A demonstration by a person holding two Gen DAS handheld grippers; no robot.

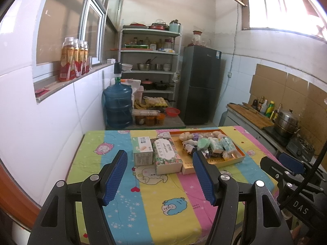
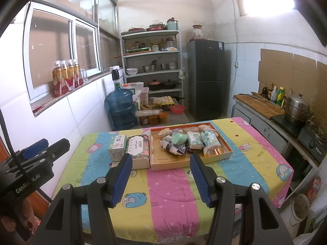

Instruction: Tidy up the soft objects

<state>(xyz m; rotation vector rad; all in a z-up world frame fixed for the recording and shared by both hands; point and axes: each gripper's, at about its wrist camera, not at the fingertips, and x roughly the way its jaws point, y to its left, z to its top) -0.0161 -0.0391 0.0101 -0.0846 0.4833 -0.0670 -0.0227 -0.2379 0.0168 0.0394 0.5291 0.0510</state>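
Soft stuff sits in tray [image 2: 222, 155] at 12 from R claw [image 2: 161, 177], nearer than L claw [image 1: 159, 175]. Both wide open, holding nothing; tray's long axis runs 9-3.

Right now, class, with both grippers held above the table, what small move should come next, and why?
Probably move the right gripper forward toward the tray. Both it and the left gripper are open and empty, and the soft packets lie piled in the tray, nearer the right side.

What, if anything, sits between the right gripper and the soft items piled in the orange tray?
Nothing visible. The right gripper hangs open above bare tablecloth, and the orange tray with its soft items lies straight ahead. The floral box and white-green box stand left of the tray, off that line.
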